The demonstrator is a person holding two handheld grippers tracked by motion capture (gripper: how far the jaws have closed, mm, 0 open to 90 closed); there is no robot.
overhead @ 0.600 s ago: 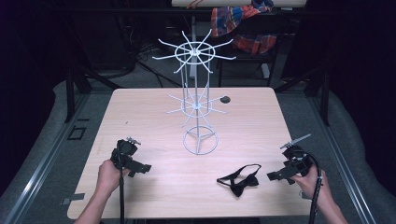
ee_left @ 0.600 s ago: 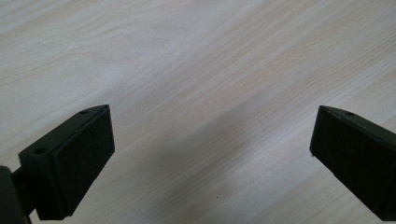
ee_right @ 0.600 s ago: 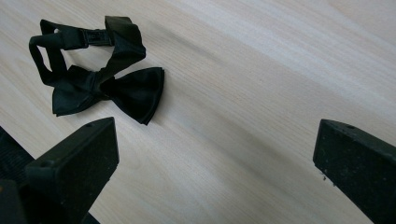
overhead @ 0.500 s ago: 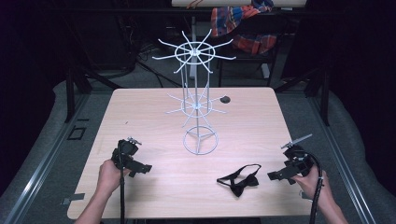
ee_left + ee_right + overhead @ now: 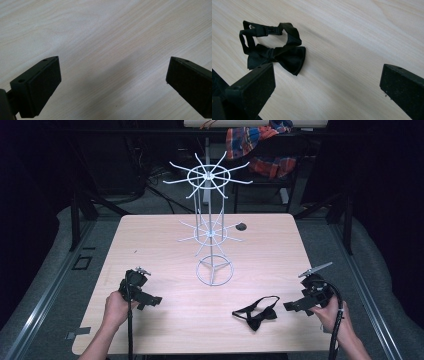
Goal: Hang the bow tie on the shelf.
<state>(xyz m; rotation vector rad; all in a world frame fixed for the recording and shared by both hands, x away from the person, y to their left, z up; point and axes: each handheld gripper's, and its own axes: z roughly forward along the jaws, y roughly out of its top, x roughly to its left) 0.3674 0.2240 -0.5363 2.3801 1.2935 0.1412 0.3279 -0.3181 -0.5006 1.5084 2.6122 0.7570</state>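
Fingers (image 5: 252,92) of right gripper (image 5: 300,304) held wide, nothing gripped; bow tie (image 5: 256,312) not yet picked up, wire rack (image 5: 210,232) unloaded.

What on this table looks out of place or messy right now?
Mostly the black bow tie: it lies loose near the front edge of the table, its strap crumpled in a loop, while the white wire rack has bare hooks. A small dark object sits behind the rack. Nothing looks spilled or broken.
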